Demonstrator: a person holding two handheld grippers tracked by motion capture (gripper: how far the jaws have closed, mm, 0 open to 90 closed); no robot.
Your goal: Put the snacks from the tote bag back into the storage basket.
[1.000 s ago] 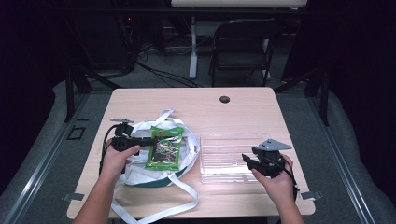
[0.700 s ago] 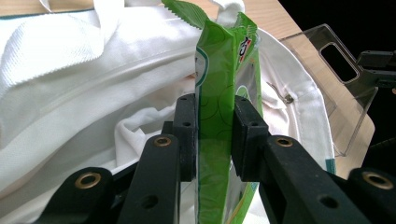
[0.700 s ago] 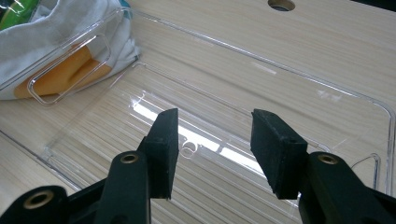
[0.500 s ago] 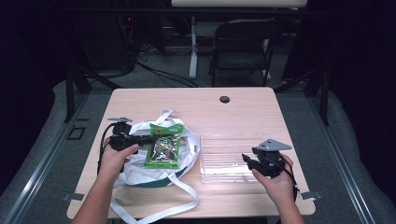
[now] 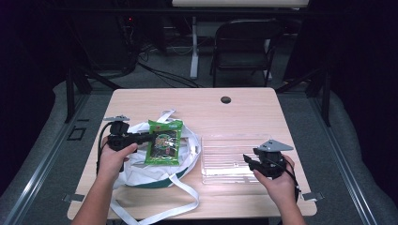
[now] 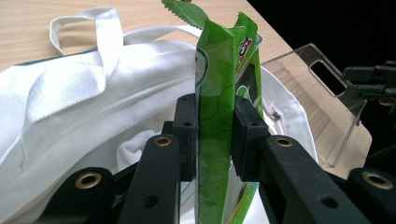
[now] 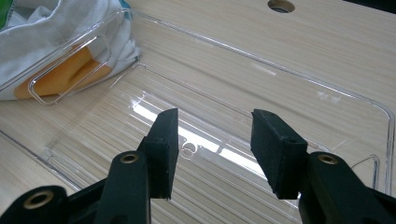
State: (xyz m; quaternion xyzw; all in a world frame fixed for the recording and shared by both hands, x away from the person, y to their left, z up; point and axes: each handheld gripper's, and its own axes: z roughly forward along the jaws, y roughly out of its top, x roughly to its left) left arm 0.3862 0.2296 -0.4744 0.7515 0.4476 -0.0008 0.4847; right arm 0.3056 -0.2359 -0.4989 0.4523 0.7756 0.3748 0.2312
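The left tongs (image 5: 152,137), clamped flat on a green snack packet (image 5: 164,142), have carried it a little higher and farther over the white tote bag (image 5: 141,171) than a second ago, toward the clear plastic tray (image 5: 230,157) on the desk (image 5: 197,105). The right tongs (image 5: 248,161) stay put over the tray's near edge, jaws spread and holding nothing. The transfer from bag to tray looks under way, not finished.

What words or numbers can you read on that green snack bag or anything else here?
Green snack bag, pinched in the left tool: a red and white mark that may be "3", cut off at the fold.
Its front in the high view: print too small and blurred to read.
Clear tray, white bag: no words.
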